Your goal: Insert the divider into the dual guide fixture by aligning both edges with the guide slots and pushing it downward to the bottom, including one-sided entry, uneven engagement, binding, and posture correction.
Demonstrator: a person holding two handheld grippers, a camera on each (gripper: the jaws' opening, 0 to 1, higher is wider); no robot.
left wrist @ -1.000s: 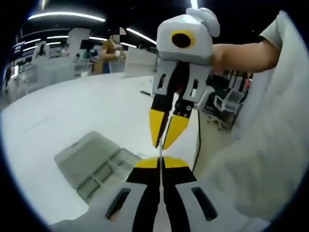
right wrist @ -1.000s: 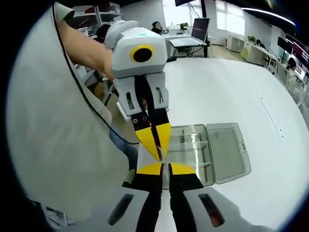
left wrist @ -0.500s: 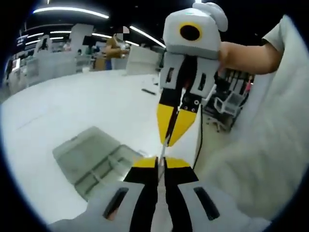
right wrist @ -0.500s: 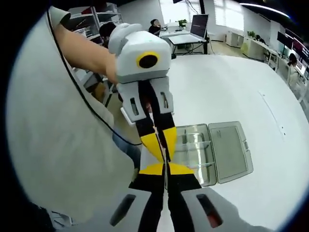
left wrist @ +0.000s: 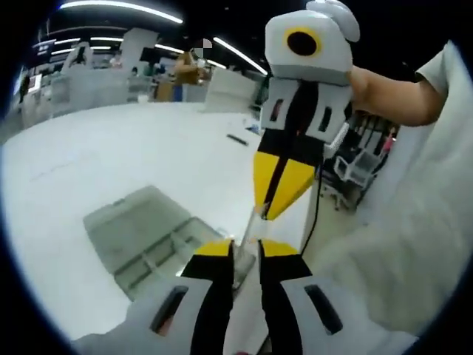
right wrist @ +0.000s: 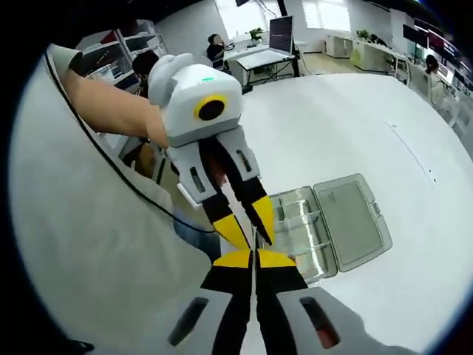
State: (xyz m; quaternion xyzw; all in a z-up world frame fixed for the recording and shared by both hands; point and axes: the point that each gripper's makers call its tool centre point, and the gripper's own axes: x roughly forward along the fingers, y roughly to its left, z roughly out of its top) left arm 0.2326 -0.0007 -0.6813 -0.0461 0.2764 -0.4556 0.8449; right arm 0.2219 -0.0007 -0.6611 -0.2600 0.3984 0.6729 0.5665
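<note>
- The divider (left wrist: pixel 256 220) is showing as a thin, clear, nearly edge-on strip, standing in the air between the tips of the two tools, above the table's near edge.
- The left gripper (left wrist: pixel 242 248) is rising from the bottom of the left gripper view with its yellow-tipped jaws parted by a narrow gap; whether they are touching the divider's lower end I cannot tell.
- The right gripper (left wrist: pixel 276 211) is pointing down from the upper right of that view, its yellow tips pressed together on the divider's upper end.
- In the right gripper view, the right gripper (right wrist: pixel 255 257) is rising from the bottom with its jaws closed on the thin strip, and the left gripper (right wrist: pixel 251 235) is reaching down from the upper left.
- The dual guide fixture (right wrist: pixel 329 231), a clear plastic case with its lid lying open flat and ribbed compartments inside, is sitting on the white table (right wrist: pixel 355 140) near the near edge, below the tools.
- A person's forearm (right wrist: pixel 111 111) and a pale sleeve (left wrist: pixel 414 244) are showing beside the tools.
- Behind the table, an office with desks (right wrist: pixel 259 55), a monitor (right wrist: pixel 281 33) and ceiling strip lights (left wrist: pixel 122 6) is showing.
</note>
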